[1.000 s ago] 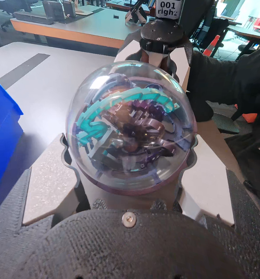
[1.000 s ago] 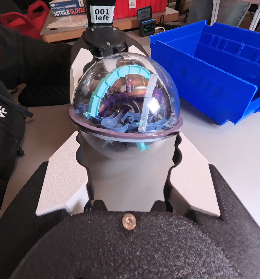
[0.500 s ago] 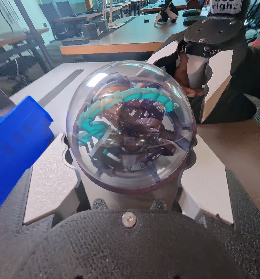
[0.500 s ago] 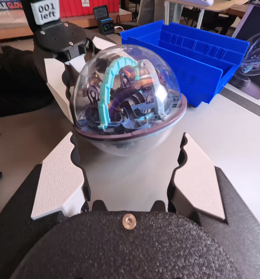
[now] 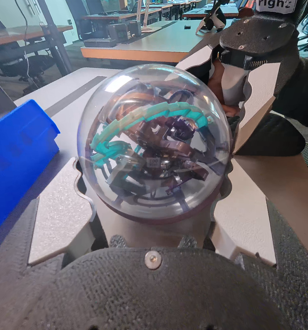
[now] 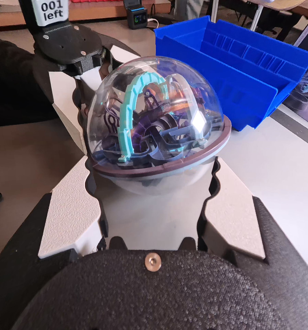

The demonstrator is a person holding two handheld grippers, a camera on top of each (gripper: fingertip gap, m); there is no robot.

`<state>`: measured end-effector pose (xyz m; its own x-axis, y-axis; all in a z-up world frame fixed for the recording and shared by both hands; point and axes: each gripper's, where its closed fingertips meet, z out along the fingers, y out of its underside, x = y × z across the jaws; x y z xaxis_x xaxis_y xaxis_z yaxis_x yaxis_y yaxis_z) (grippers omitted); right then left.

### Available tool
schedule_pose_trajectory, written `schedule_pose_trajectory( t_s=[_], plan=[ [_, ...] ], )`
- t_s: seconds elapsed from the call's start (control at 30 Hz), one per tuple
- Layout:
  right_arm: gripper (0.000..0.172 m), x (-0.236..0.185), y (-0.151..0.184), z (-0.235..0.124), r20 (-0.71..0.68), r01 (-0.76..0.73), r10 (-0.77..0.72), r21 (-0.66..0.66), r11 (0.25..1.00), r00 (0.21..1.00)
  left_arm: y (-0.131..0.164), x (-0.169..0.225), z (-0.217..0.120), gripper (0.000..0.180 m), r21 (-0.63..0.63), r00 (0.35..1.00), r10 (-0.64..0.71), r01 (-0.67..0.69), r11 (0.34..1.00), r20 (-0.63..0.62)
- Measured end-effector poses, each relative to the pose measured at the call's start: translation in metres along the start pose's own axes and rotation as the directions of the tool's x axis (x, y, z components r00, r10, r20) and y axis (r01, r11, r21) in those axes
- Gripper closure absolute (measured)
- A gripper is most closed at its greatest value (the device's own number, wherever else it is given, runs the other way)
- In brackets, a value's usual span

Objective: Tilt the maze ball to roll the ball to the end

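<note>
Since tilting needs a firm hold, left gripper (image 5: 154,171) clamps the maze ball (image 5: 154,142) over the bench (image 6: 266,178); right gripper (image 6: 152,160), beside the ball, looks spread wide, contact unclear.

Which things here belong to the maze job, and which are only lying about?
For the job:
- maze ball, clear sphere with coloured tracks inside
- left tongs, pads against the sphere's sides
- right tongs, close under the sphere

Only lying about:
- blue bin
- small black device on the far desk
- grey table, merely the surface underneath
</note>
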<state>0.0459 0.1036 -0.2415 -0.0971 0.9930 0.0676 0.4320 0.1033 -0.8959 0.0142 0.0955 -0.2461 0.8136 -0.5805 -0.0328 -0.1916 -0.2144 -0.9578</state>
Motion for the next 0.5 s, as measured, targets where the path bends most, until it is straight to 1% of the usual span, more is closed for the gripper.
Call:
schedule_pose_trajectory(
  t_s=[0.2,0.5],
  plan=[
    [0.043,0.0011,0.0048,0.001,0.006,-0.008,0.008,-0.002,1.0,1.0,-0.0032,0.0005,0.0005,0.029,0.0,0.999,0.048,-0.048,0.999,0.019],
    [0.044,0.0022,0.007,0.0001,0.007,-0.041,0.041,0.018,0.999,0.999,-0.0058,0.0016,0.0025,0.029,-0.001,0.999,0.051,-0.051,0.999,0.013]
  ],
)
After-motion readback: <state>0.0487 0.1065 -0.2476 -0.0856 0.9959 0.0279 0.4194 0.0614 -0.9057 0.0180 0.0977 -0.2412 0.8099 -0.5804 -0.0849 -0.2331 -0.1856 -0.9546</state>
